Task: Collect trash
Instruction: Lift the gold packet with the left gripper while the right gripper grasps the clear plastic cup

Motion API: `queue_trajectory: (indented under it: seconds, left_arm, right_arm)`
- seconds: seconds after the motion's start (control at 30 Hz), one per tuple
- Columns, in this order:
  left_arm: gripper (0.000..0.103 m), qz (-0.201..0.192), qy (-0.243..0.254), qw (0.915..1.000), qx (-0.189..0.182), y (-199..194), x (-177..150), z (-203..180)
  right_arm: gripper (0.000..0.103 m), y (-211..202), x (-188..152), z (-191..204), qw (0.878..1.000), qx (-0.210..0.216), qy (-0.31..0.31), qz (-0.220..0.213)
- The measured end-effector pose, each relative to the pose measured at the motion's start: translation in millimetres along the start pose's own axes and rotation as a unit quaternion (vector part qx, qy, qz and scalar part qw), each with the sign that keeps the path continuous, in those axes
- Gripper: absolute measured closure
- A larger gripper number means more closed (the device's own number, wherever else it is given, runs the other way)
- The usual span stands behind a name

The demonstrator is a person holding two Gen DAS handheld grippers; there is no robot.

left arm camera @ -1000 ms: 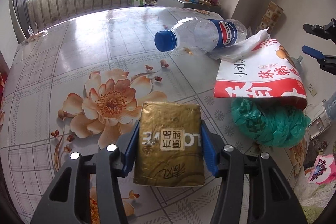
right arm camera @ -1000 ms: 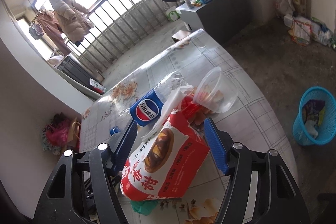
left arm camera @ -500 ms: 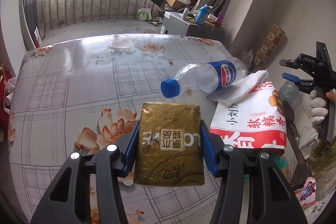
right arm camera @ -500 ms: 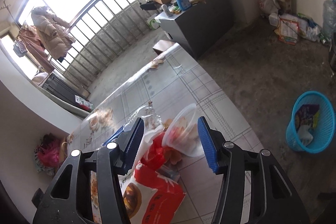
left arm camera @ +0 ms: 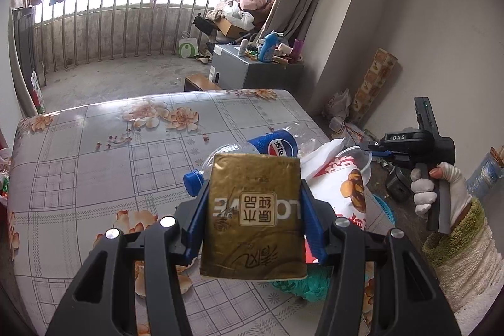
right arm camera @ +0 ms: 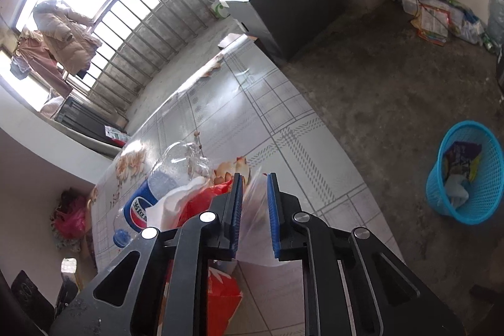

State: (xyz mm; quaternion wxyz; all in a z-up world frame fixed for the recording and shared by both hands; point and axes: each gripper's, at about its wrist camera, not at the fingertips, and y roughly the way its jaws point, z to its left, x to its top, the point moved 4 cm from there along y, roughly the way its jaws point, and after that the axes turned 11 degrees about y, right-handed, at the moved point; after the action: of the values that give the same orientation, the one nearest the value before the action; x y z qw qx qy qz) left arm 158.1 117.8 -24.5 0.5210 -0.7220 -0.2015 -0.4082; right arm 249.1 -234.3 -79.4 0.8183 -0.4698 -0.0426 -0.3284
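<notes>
Gold foil fills the left gripper [left arm camera: 253, 221]: its pads clamp the pack [left arm camera: 253, 216] by both sides, lifted clear of the bench [left arm camera: 94, 153], presumably for the trip to the bin. Behind it the bottle [left arm camera: 252, 155] lies on its side, touching the red-and-white bag [left arm camera: 343, 188], with green plastic [left arm camera: 302, 285] bunched below. Further right, the right gripper [right arm camera: 255, 211] has just been closing and now pinches the thin wall of the clear cup [right arm camera: 255, 229], flattening it, probably the easiest hold on it. On the floor well to the right stands the blue basket [right arm camera: 441, 194], already holding wrappers.
</notes>
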Motion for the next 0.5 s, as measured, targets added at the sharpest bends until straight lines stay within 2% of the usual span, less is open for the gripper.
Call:
queue_trajectory:
  seconds: [0.1, 0.33, 0.5]
  left_arm:
    - [0.051, -0.005, 0.009, 0.9999, -0.006, -3.2, 5.5, -7.2]
    - [0.051, -0.023, 0.034, 0.9989, -0.021, -15.5, 20.7, -32.9]
    - [0.051, -0.038, 0.061, 0.9958, -0.057, -21.2, 39.4, -70.5]
  right_arm:
    - [0.101, -10.1, -12.2, -12.4, 1.000, -0.003, 0.007, 0.007]
    - [0.101, -32.6, -37.1, -35.2, 0.999, 0.025, 0.031, 0.001]
    - [0.101, -56.7, -46.0, -52.7, 0.998, 0.046, 0.051, -0.008]
